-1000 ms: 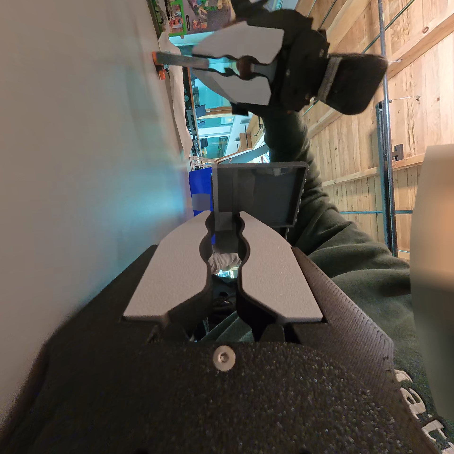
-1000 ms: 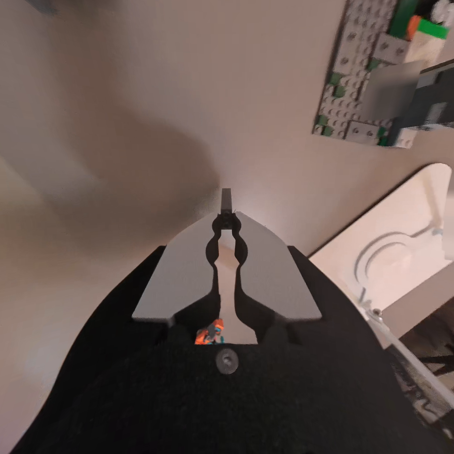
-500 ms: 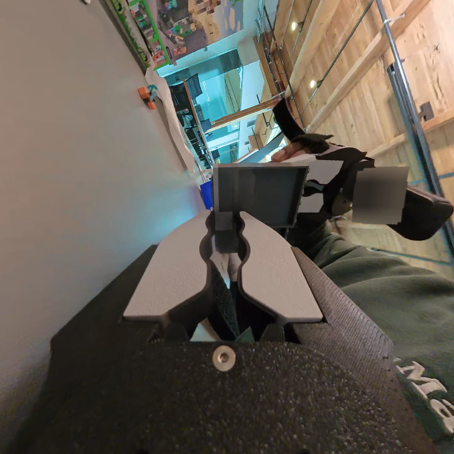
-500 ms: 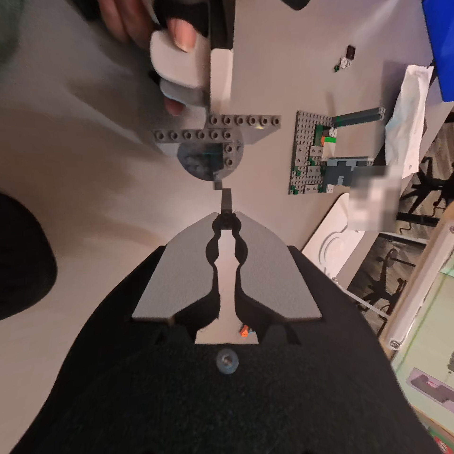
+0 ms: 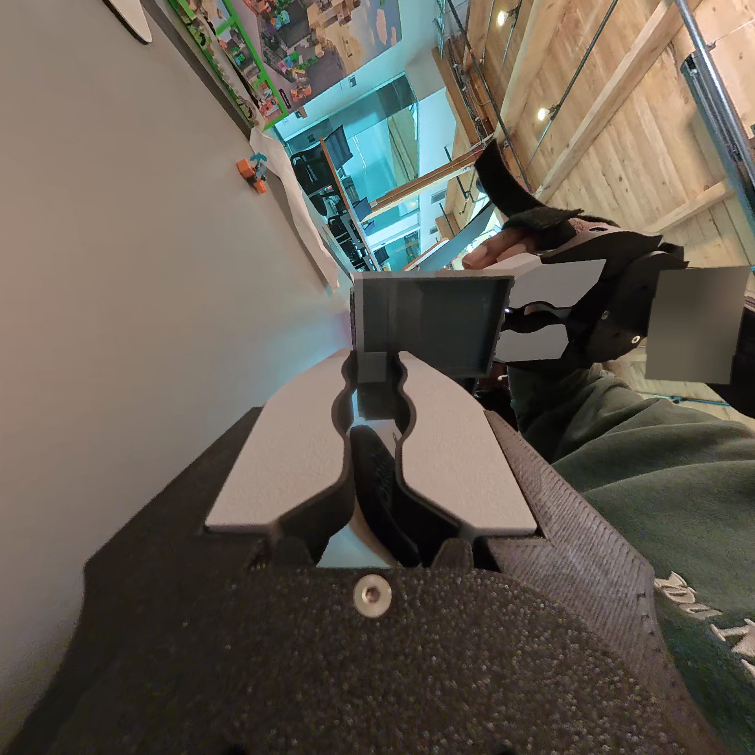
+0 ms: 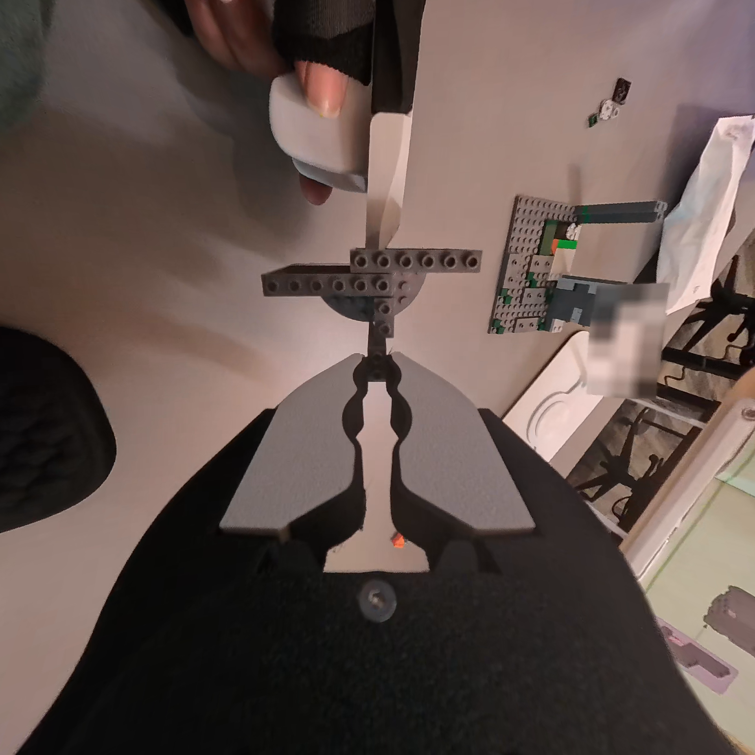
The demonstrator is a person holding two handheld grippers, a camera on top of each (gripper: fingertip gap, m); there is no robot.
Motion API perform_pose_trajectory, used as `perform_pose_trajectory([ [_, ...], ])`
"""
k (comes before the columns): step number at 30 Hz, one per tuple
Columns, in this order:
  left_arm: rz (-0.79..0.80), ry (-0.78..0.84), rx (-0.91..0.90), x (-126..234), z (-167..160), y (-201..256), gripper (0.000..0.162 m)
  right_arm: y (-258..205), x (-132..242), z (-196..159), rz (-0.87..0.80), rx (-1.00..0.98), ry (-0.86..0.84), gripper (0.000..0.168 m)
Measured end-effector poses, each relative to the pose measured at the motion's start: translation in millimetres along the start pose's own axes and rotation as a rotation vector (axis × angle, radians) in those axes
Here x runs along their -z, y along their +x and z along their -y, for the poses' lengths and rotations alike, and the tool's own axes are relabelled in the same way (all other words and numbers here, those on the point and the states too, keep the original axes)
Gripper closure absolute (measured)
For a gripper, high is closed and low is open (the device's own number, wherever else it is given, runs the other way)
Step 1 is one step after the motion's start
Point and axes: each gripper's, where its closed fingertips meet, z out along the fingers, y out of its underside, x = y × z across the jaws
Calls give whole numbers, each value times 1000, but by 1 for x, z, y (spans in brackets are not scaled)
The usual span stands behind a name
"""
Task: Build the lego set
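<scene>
Your left gripper (image 5: 371,359) is pinched tight on the dark grey lego assembly (image 5: 429,322), held up off the table (image 5: 122,286). Your right gripper (image 6: 376,359) is clamped on a small dark grey piece (image 6: 378,347), its far end touching the assembly's studded side; the partly built baseplate (image 6: 527,265) lies on the table beyond.

Matt studded plastic grey assembly (image 6: 369,282), smooth matt table (image 6: 163,245), rough-grained black hand-held gripper (image 5: 371,367) housing, knotty wood wall (image 5: 613,143).
</scene>
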Motion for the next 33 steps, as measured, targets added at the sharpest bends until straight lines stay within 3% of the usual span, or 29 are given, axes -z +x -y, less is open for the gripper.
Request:
perform_pose_trajectory([
  [10,-47,-19,70,0,-4,1,146,0,0,3,103,-22,-18,161],
  [17,-125,-87,262,-4,-16,3,146,-7,2,2,360,-159,20,161],
  [23,-160,-123,371,-4,-19,6,146,-8,4,5,482,-196,-9,161],
  [33,-178,-126,412,-3,-20,8,146,-8,5,8,500,-229,21,161],
])
